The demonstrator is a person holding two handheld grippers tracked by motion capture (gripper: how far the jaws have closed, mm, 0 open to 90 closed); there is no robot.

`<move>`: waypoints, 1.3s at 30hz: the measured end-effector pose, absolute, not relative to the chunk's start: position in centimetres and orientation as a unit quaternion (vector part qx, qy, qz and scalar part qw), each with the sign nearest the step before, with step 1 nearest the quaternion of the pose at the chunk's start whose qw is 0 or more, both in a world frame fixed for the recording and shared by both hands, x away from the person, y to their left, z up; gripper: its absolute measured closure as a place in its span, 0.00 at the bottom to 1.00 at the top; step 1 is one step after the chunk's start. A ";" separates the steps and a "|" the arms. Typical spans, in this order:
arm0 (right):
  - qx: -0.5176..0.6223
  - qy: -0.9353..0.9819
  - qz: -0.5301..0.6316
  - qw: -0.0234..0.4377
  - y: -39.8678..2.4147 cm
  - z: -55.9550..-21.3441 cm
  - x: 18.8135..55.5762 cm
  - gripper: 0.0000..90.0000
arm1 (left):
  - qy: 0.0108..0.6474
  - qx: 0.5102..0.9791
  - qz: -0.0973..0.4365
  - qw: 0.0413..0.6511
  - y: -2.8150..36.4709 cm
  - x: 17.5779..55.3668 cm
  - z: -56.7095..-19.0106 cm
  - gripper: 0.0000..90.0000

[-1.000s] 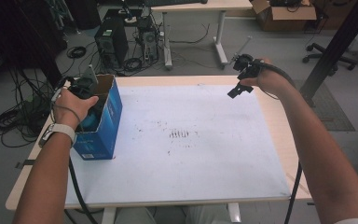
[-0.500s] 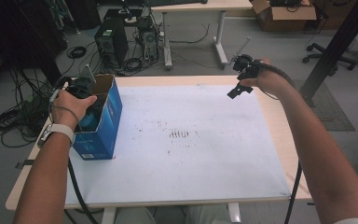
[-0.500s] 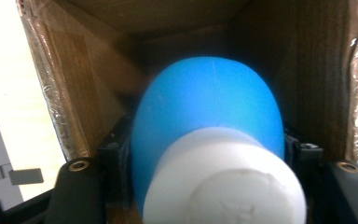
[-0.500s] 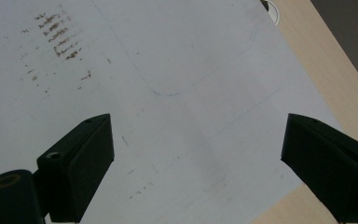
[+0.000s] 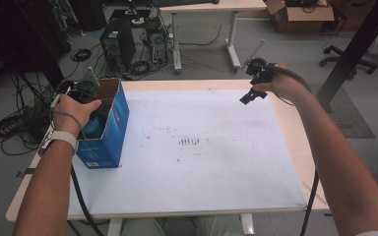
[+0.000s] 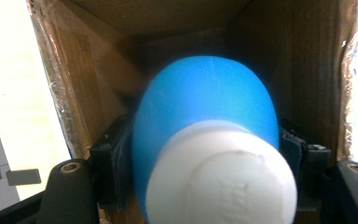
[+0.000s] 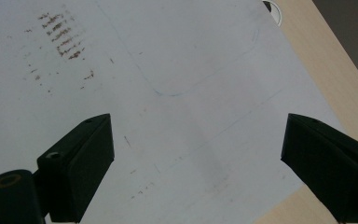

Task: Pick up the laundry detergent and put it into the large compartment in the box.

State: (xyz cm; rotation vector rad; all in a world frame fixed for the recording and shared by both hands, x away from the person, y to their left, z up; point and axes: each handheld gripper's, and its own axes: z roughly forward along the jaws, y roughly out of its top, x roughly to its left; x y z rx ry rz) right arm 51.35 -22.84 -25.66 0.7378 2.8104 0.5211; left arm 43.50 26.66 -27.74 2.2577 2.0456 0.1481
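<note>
Left gripper [image 6: 205, 186] clenched on a blue bottle [image 6: 205, 116] inside the blue box [image 5: 109, 129].

Over the last second almost nothing has shifted: the left hand [image 5: 76, 110] stays sunk in the open top of the box, and the bottle, white cap [image 6: 223, 177] toward the camera, sits between the brown cardboard walls [image 6: 60, 84], gripped on both flanks. That stillness suggests the grasp is settled and the lift out of the box is the next step. The right gripper [image 5: 257, 81] hangs well to the right of the box, above the white table [image 5: 202, 162], jaws spread wide and empty.
</note>
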 end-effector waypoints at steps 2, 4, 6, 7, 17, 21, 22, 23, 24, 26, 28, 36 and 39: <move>0.247 0.948 0.176 0.095 -22.8 -25.7 51.4 0.11 | 0.670 0.739 0.051 0.048 26.6 43.5 -27.6 0.34; 0.246 0.948 0.177 0.094 -22.7 -25.7 51.3 0.11 | 0.669 0.740 0.054 0.048 26.5 43.5 -27.3 0.34; 0.246 0.948 0.177 0.094 -22.6 -25.6 51.3 0.11 | 0.672 0.737 0.057 0.048 26.5 43.4 -27.0 0.34; 0.245 0.948 0.178 0.094 -22.6 -25.7 51.3 0.11 | 0.673 0.735 0.059 0.050 26.5 43.3 -26.9 0.34; 0.243 0.948 0.185 0.092 -22.7 -25.4 51.0 0.11 | 0.671 0.733 0.091 0.064 26.6 42.8 -24.3 0.30; 0.243 0.948 0.185 0.092 -22.7 -25.3 50.8 0.11 | 0.663 0.739 0.100 0.069 26.2 42.4 -22.4 0.30; 0.243 0.948 0.184 0.093 -22.7 -25.2 50.8 0.11 | 0.660 0.741 0.101 0.072 25.9 42.2 -21.8 0.30; 0.243 0.948 0.184 0.093 -22.8 -25.2 50.8 0.11 | 0.657 0.743 0.102 0.076 25.8 42.0 -21.4 0.30; 0.243 0.948 0.184 0.093 -22.8 -25.2 50.7 0.11 | 0.654 0.745 0.107 0.078 25.4 41.7 -20.6 0.30; 0.244 0.947 0.184 0.094 -22.9 -25.1 50.7 0.11 | 0.649 0.748 0.108 0.083 24.9 41.2 -19.6 0.30; 0.243 0.947 0.185 0.095 -22.9 -25.1 50.6 0.11 | 0.641 0.755 0.108 0.089 24.3 40.7 -18.7 0.31; 0.241 0.948 0.186 0.097 -22.8 -25.0 50.1 0.11 | 0.608 0.779 0.095 0.120 21.6 38.4 -16.9 0.25; 0.239 0.948 0.188 0.097 -22.8 -24.9 49.8 0.11 | 0.597 0.784 0.091 0.144 20.5 37.4 -16.4 0.23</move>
